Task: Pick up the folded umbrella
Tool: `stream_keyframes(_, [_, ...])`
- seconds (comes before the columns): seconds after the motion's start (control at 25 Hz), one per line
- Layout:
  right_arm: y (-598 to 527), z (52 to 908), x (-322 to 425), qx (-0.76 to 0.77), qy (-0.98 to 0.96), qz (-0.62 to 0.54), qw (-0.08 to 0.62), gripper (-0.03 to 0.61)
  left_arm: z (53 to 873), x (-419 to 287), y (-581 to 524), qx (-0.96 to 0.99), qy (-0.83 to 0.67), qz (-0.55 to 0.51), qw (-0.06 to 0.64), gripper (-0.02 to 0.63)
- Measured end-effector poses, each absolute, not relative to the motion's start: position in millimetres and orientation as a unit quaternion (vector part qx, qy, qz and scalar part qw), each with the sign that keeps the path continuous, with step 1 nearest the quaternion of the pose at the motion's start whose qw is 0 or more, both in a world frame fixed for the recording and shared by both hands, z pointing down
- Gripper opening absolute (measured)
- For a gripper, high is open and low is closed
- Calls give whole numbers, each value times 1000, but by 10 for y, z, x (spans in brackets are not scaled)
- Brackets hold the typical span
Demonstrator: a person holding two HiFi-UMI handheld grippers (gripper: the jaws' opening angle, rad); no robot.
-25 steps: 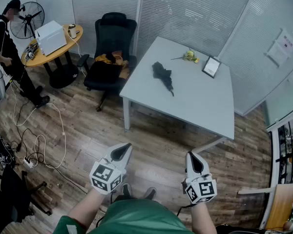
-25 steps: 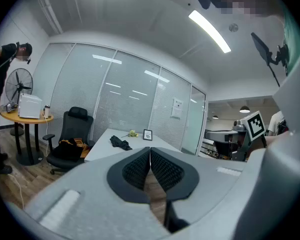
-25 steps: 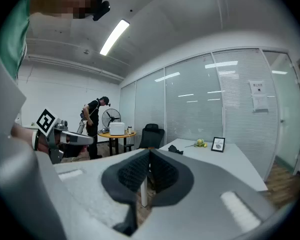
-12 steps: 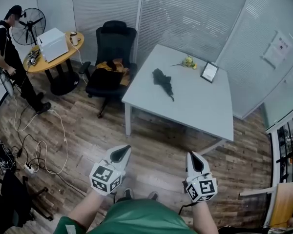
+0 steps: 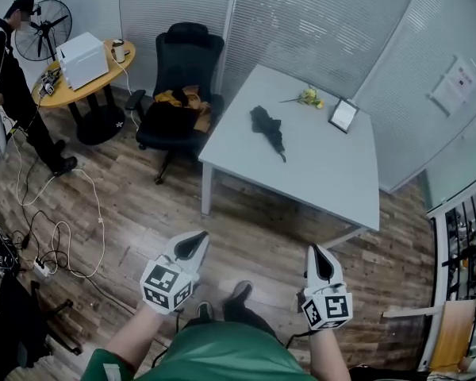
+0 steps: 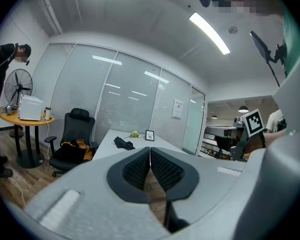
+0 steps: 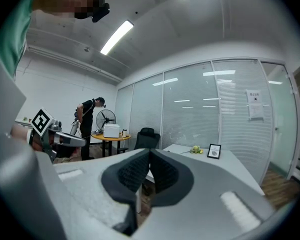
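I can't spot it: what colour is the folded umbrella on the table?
The umbrella is black, clearest in the head view.

I see a step under way. The shoe on the right (image 5: 238,293) now reaches out ahead of the other shoe (image 5: 204,311), whereas a second ago the two sat level with each other just past the green shirt (image 5: 214,359). The left gripper (image 5: 195,240) sits a little further left in the head view than before, so the gap between it and the right gripper (image 5: 317,252) is slightly wider. The view itself wobbles: half a second ago the room sat lower and further right in my frame. Now it is back up, with the bystander (image 5: 8,70) by the fan (image 5: 41,24) against the left edge again.
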State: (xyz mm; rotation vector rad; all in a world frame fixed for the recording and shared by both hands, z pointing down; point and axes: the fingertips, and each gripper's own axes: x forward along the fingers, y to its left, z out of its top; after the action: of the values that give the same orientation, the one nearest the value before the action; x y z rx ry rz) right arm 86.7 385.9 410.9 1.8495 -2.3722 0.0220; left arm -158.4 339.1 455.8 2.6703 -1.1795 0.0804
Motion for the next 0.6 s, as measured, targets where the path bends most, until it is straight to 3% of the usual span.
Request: stream_keyframes(0.6, [2259,4375,1145,569,-820,42,46,3,4499,-1241,2153,888,-445,58,97,12])
